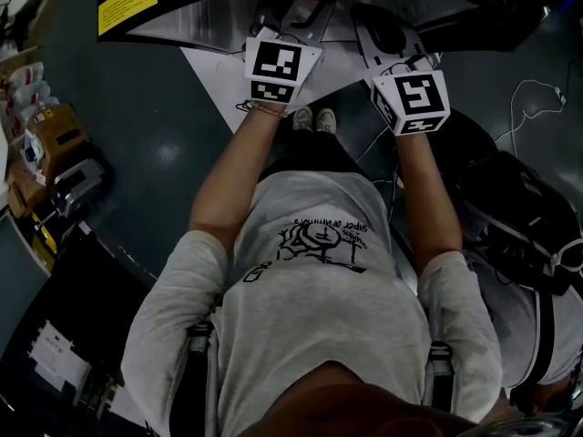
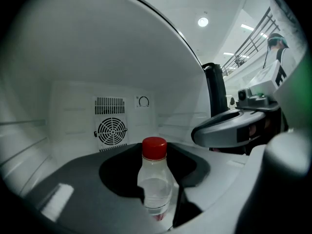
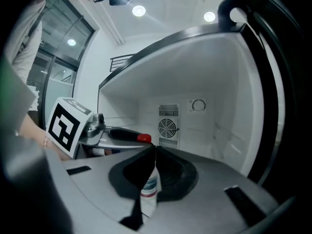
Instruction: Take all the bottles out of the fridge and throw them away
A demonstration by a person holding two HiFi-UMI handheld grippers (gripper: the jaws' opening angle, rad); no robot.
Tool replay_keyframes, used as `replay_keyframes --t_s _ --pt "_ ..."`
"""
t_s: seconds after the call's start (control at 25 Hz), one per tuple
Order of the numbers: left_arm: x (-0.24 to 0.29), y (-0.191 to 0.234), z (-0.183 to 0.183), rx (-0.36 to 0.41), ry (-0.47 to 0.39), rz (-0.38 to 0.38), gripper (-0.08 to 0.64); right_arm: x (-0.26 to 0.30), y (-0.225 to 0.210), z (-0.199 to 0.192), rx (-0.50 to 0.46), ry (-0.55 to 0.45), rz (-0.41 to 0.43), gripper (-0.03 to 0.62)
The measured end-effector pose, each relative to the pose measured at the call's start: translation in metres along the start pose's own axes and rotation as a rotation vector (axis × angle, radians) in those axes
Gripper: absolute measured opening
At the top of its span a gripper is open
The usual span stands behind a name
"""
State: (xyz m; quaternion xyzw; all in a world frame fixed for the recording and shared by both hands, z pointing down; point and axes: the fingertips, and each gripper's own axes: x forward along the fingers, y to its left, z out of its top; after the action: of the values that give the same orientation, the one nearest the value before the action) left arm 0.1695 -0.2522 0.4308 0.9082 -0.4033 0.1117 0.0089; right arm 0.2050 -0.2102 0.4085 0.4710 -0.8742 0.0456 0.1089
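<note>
1. Two grippers are pointing side by side into the open fridge (image 2: 73, 57).
2. On the left, the left gripper (image 2: 156, 154) is clamping a clear bottle (image 2: 156, 189), its jaws standing partly open around the body. The bottle is standing upright, its red cap (image 2: 154, 147) rising above the jaws.
3. Far behind, a fan grille (image 2: 111, 129) is showing on the back wall.
4. On the right, the right gripper (image 3: 155, 151) is holding its jaws closed, tips meeting. A sliver of a second bottle (image 3: 149, 188) with a blue label is showing through the slit. I cannot tell whether the jaws are touching it.
</note>
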Motion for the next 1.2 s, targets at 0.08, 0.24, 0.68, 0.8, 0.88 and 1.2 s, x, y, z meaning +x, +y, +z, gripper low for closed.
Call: replay_keyframes --t_s 0.08,0.24,0.68,0.8,0.88,1.2 --pt "-0.003 -0.003 0.002 -0.005 -0.002 -0.004 0.158 -0.002 0.001 0.001 0.0 -0.001 -0.003 0.009" --pt "-0.008 -0.009 0.006 -0.016 -0.011 -0.014 0.158 -0.006 0.003 0.003 0.002 0.0 -0.006 0.009" --pt "-0.031 -0.021 0.022 -0.042 -0.027 -0.059 0.158 -0.017 0.011 0.015 0.015 -0.003 -0.011 0.009" --pt "-0.037 -0.024 0.027 -0.039 -0.031 -0.069 0.158 -0.021 0.014 0.019 0.016 -0.004 -0.009 0.009" --pt "-0.041 -0.026 0.031 -0.037 -0.032 -0.078 0.158 -0.024 0.016 0.022 0.018 -0.005 -0.007 0.009" --pt "-0.059 -0.032 0.055 -0.031 -0.058 -0.111 0.158 -0.03 0.025 0.034 0.024 -0.01 0.005 0.009"
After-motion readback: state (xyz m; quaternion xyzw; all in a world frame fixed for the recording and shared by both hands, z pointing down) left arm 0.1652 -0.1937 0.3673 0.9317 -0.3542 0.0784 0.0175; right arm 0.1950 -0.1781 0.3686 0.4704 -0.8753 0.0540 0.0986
